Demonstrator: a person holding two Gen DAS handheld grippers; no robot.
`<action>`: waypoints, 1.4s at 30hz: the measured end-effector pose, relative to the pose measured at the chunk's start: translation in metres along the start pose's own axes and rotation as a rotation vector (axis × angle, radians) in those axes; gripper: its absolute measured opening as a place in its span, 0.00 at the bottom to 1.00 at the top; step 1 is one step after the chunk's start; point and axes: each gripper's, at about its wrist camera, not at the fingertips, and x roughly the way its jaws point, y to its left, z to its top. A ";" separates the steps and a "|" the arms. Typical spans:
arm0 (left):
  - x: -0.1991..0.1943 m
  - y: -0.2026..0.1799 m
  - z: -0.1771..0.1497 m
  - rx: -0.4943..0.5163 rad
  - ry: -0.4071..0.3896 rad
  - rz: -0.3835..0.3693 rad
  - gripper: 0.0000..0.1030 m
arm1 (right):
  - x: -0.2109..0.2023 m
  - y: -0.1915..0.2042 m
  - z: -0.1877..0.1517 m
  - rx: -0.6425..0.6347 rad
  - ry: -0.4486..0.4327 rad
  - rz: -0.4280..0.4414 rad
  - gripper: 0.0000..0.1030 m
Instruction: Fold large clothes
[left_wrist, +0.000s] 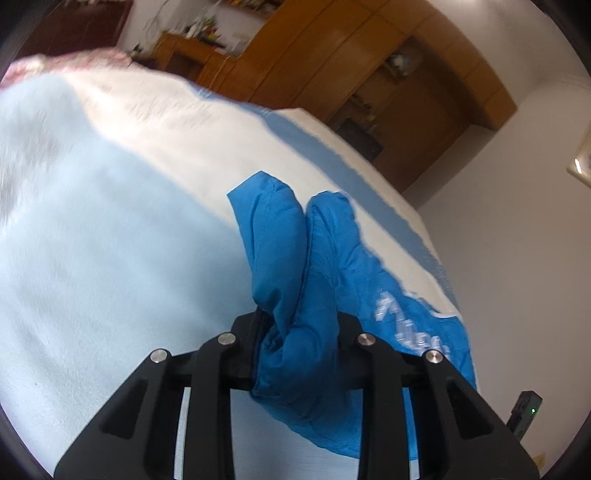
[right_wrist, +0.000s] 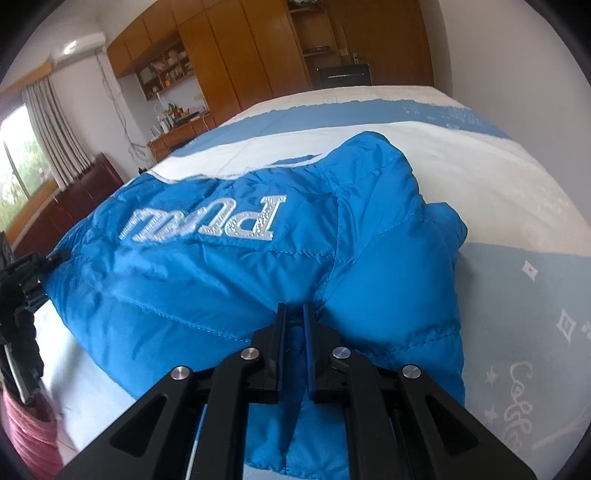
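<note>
**Right wrist view: blue jacket pinched at both ends**

Right gripper (right_wrist: 294, 314) clamps the quilted blue jacket (right_wrist: 221, 266) narrowly; left gripper (left_wrist: 301, 325) grips a bunched fold. Jacket lies near the bed's (right_wrist: 498, 192) near edge, silver lettering up; bare bedspread stretches beyond toward wooden cabinets (right_wrist: 236, 55).

Slick blue quilted cloth on a soft matt bedspread

The puffy blue quilted jacket (right_wrist: 236, 273) has a faint nylon-like sheen — its white lettering (right_wrist: 207, 221) glitters; the pale blue-and-white bedspread (left_wrist: 110, 240) looks fuzzy; matt black plastic gripper fingers (right_wrist: 280, 332), polished metal pins; glossy brown wooden cabinets (right_wrist: 236, 59).
</note>
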 end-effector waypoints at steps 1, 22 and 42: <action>-0.003 -0.009 0.002 0.017 -0.006 -0.006 0.25 | -0.004 -0.001 0.001 0.007 0.000 0.009 0.09; 0.020 -0.252 -0.066 0.540 0.047 -0.232 0.24 | -0.103 -0.005 0.040 -0.027 -0.068 -0.037 0.12; 0.142 -0.266 -0.161 0.627 0.341 -0.258 0.23 | -0.080 -0.039 0.024 0.051 0.028 -0.030 0.12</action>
